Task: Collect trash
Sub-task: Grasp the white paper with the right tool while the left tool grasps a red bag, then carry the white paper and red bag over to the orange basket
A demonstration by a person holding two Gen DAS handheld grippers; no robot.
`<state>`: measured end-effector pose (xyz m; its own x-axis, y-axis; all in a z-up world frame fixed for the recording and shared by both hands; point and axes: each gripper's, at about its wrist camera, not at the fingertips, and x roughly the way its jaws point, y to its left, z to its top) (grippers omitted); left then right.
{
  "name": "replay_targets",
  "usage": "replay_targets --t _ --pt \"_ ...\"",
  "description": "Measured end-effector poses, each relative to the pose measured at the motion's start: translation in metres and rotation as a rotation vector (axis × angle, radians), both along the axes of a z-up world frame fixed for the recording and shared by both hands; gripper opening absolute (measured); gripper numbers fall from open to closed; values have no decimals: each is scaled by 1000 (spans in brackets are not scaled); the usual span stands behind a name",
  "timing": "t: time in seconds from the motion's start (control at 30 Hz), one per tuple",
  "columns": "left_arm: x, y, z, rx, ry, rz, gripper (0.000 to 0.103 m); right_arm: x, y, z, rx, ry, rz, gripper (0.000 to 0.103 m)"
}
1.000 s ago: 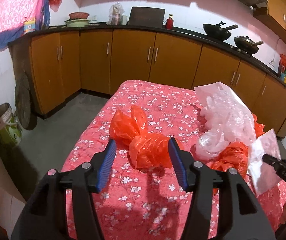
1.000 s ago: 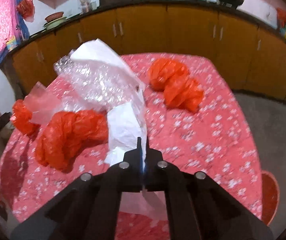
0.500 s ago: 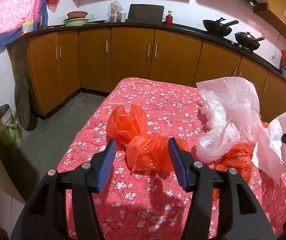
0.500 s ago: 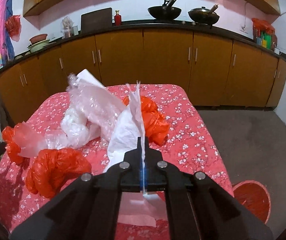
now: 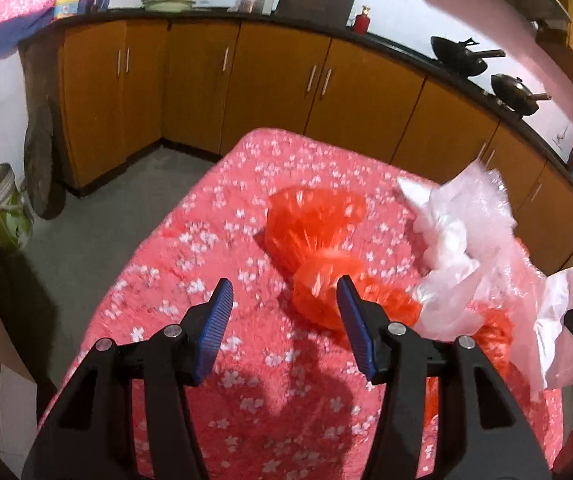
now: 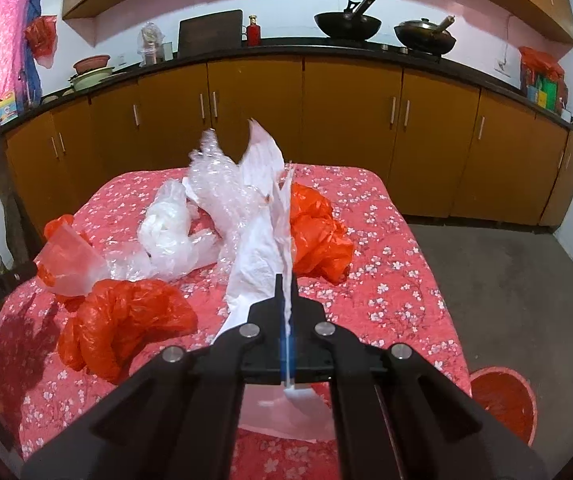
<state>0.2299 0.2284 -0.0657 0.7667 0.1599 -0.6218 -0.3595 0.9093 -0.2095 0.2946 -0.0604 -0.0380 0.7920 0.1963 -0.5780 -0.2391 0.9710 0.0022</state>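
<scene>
Fingers point(image 6: 288, 300) of the right gripper point(image 6: 286, 292) pinch a limp white plastic sheet point(image 6: 258, 248) (feather-light, slippery; bunch it), left gripper point(image 5: 282, 300) spread, empty.

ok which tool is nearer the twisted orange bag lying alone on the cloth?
Left. The left tool hangs open just short of the twisted orange bag, its right finger by the bag's near end. The right tool sits further back, shut on a white plastic sheet.

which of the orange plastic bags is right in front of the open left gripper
The twisted orange plastic bag lying alone mid-table, just beyond the left gripper; the other crumpled orange bag is half buried under clear plastic.
</scene>
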Motion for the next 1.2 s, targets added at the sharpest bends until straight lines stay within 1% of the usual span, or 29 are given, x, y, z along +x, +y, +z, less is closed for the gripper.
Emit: replay_targets --t 0.1,0.23,0.37,0.47,0.5,0.53,0.57,0.63,0.7,0.8,0.9,1.0,1.1,1.2 --pt "3 -6 7 43 -13 -9 55 -1 -2 2 15 -3 -4 2" --pt "21 -11 11 75 2 -20 56 -5 -2 4 19 -6 -1 2" --pt "42 -18 4 109 59 -41 56 -5 -6 7 14 -12 -5 2" --pt "54 -20 -7 108 121 -49 56 -1 -12 8 20 -10 -16 2" --pt "56 -21 -10 106 133 -55 54 -1 -14 8 22 -10 -18 2" --pt "57 -22 -14 109 139 -64 46 -1 -15 8 22 -11 -20 2" --pt "58 -24 -15 115 141 -70 43 -1 -15 8 20 -13 -22 2" --pt "58 -31 -17 146 138 -85 33 -1 -17 9 19 -16 -24 2" --pt "59 -37 -17 170 136 -92 29 -1 -19 10 19 -21 -27 2" --pt "57 -36 -16 173 128 -78 24 -2 -23 13 28 -27 -32 2" --pt "54 -32 -13 169 107 -69 23 -3 -26 16 36 -36 -35 2" --pt "47 -31 -2 170 72 -66 23 -4 -30 21 46 -47 -37 2" --pt "41 -31 13 168 33 -65 23 -7 -35 26 64 -55 -43 3" --pt "35 -38 31 183 -8 -82 23 -10 -40 31 75 -64 -51 2"
